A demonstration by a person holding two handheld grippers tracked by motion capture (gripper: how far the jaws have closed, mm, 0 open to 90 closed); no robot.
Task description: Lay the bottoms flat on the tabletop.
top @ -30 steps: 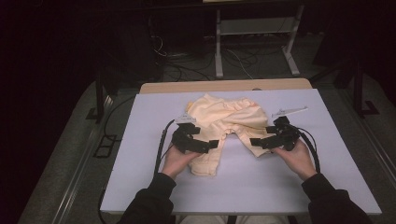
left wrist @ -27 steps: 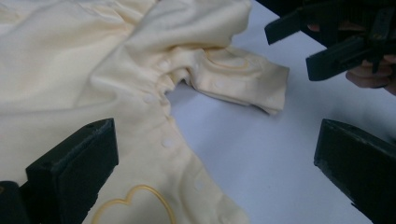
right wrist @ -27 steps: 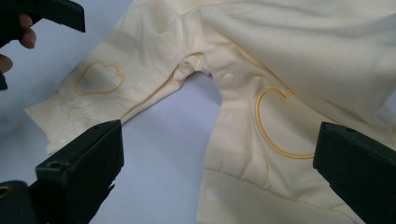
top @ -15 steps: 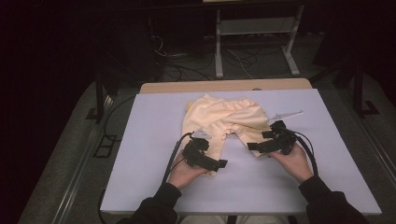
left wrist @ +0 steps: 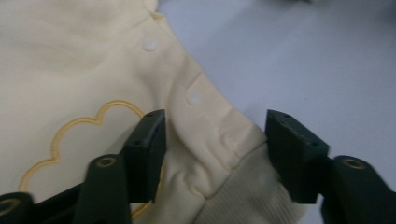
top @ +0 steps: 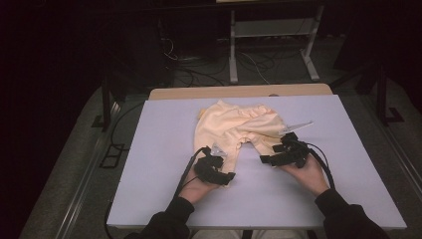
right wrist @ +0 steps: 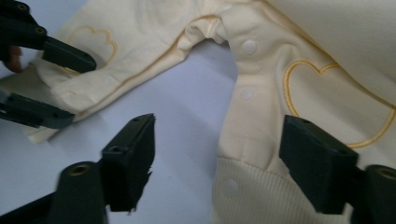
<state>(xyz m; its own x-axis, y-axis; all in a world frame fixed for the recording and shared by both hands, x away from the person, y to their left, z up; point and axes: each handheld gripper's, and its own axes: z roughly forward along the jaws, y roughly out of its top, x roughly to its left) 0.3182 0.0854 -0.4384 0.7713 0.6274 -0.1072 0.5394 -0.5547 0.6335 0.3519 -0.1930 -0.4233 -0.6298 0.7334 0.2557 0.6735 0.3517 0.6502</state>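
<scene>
While no writing or label can be read on it, the yellow baby garment (top: pixel 238 127) lies on the counter (top: pixel 149 164); both jaws have just been closing, the left hand-held gripper (left wrist: pixel 215 140) half-wide around one ribbed cuff (left wrist: pixel 243 196), the right hand-held gripper (right wrist: pixel 217 154) wider astride the other cuff (right wrist: pixel 261 196).

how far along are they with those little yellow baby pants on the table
Done: the yellow baby pants lie spread flat on the table, legs apart. In hand: left gripper and right gripper, jaws just closing, each straddle a leg cuff, not yet pinching. Left: grip the cuffs and, probably, fold.

Left tool (top: pixel 223 169) lower, jaws narrower.
</scene>
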